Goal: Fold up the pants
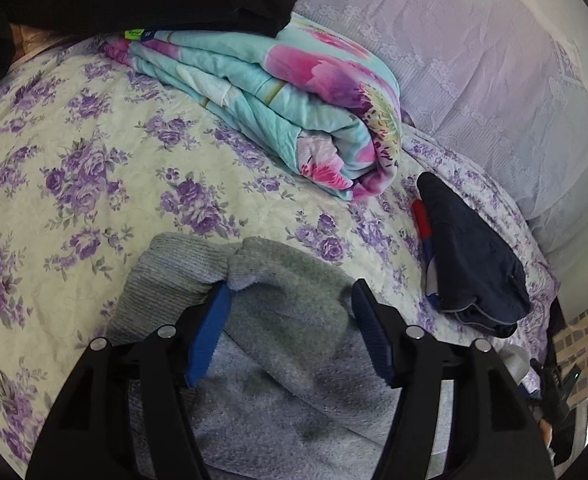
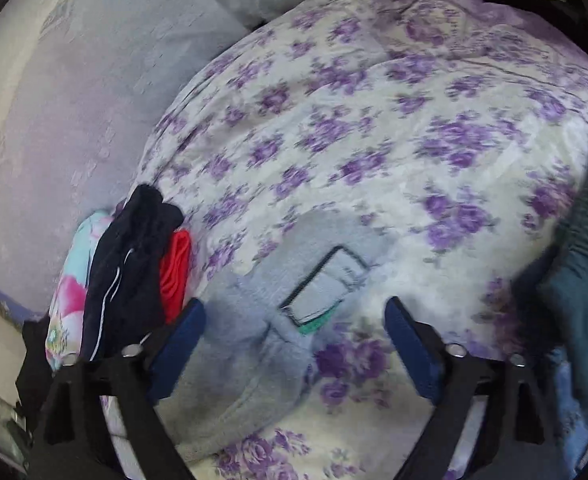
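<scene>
A rectangular label [image 2: 322, 285] with a dark border and a green tab was sewn to the grey fleece pants [image 2: 253, 344], but no writing on it could be read. A small green tag [image 1: 134, 33] on the folded teal-and-pink floral quilt [image 1: 294, 96] was likewise too small to read. The pants lay bunched on the purple-flowered bedspread [image 1: 73, 160], directly under both tools. The left gripper [image 1: 289, 304] stood with jaws apart, empty, over the grey fabric. The right gripper [image 2: 296, 320] also stood spread wide, holding nothing, above the label. Navy clothing [image 1: 470, 256] with a red garment [image 1: 421, 218] beside it lay near the quilt. A dark teal garment [image 2: 586, 264] lay at the right edge.
</scene>
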`<state>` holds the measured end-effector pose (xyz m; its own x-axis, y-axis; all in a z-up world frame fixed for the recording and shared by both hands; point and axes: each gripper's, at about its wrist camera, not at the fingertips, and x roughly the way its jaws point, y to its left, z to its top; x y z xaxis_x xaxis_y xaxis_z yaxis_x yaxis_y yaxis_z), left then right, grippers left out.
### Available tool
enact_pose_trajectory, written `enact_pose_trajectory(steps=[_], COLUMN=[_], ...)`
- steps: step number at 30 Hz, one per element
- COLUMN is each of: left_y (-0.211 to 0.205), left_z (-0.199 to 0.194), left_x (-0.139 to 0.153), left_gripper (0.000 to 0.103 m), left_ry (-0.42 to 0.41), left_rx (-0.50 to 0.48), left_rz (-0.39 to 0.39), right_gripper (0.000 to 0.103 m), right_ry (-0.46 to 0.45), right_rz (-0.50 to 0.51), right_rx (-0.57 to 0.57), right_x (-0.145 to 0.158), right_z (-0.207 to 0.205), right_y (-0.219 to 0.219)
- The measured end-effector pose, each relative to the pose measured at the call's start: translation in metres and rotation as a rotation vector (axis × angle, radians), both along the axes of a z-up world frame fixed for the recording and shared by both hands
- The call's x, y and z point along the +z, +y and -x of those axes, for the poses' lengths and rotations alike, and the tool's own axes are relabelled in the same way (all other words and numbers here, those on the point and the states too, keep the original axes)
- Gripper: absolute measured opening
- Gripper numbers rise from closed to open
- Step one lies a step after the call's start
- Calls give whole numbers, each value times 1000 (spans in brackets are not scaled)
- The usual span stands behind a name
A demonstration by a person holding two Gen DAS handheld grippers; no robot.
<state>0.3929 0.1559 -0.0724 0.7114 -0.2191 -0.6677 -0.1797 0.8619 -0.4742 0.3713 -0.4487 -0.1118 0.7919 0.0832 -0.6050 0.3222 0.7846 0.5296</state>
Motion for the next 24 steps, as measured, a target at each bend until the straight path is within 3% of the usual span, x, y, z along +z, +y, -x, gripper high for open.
enact_pose_trajectory(steps=[2,8,15,19,22,24], left_y=[-4,-4,4,17,17,12], left_z=[1,0,4,11,17,18], left_x=[1,0,2,4,8,12], left_gripper=[67,68,64,53,52,52], left_ry=[-7,-19,-47,-59,-75,-85], left_rx=[-9,-17,-12,5,-1,-3], left_rz=[-26,-22,34,113,112,78], right_gripper=[45,22,20,10,10,13], right_ry=[-13,-78,-116,-182,-231,-175], right_rz=[-28,18,-6,-27,47,112], right_rx=[38,46,21,-52,-69,-68], right_x=[-4,3,35,64,85,83], right_z=[-6,0,42,110,162,172], right_y=[3,11,8,5,13,19])
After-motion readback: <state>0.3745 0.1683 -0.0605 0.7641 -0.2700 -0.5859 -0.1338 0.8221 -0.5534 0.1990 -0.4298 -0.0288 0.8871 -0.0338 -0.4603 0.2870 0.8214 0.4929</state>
